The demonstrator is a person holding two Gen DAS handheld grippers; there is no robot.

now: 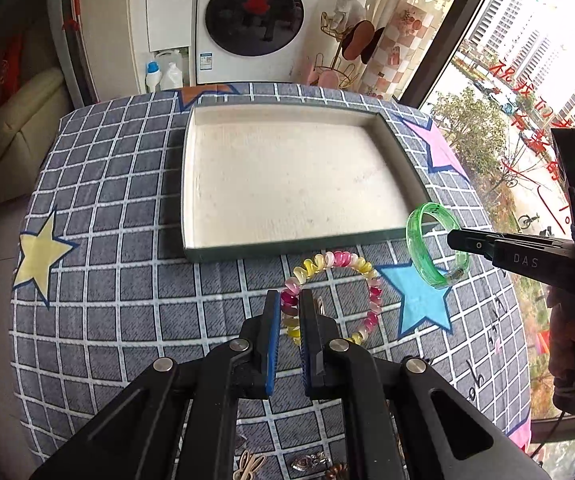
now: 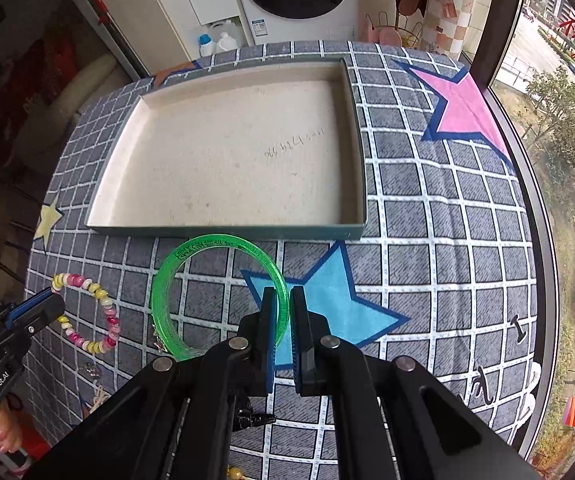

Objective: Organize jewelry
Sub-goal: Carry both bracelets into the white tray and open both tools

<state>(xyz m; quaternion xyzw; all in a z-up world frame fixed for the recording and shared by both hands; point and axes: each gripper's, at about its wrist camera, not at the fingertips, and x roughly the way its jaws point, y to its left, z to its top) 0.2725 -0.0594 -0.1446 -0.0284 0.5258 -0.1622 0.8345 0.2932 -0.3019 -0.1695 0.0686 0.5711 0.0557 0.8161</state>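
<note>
My left gripper [image 1: 290, 300] is shut on a pink, yellow and white beaded bracelet [image 1: 343, 261], held above the checked cloth just in front of the tray. The same bracelet [image 2: 105, 304] hangs from that gripper [image 2: 49, 294] at the left of the right wrist view. My right gripper [image 2: 282, 300] is shut on the rim of a clear green bangle [image 2: 191, 252], lifted off the cloth near the blue star. In the left wrist view the bangle [image 1: 419, 248] hangs from the right gripper [image 1: 453, 238] by the tray's near right corner. The shallow tray [image 1: 271, 249] has a cream floor with nothing in it.
The table wears a grey checked cloth [image 1: 127, 280] with yellow, blue and pink stars. Small jewelry pieces [image 1: 307, 462] lie near its front edge below my left gripper; more pieces [image 2: 91, 372] show under the bracelet. A washing machine [image 1: 255, 16] stands behind, a window to the right.
</note>
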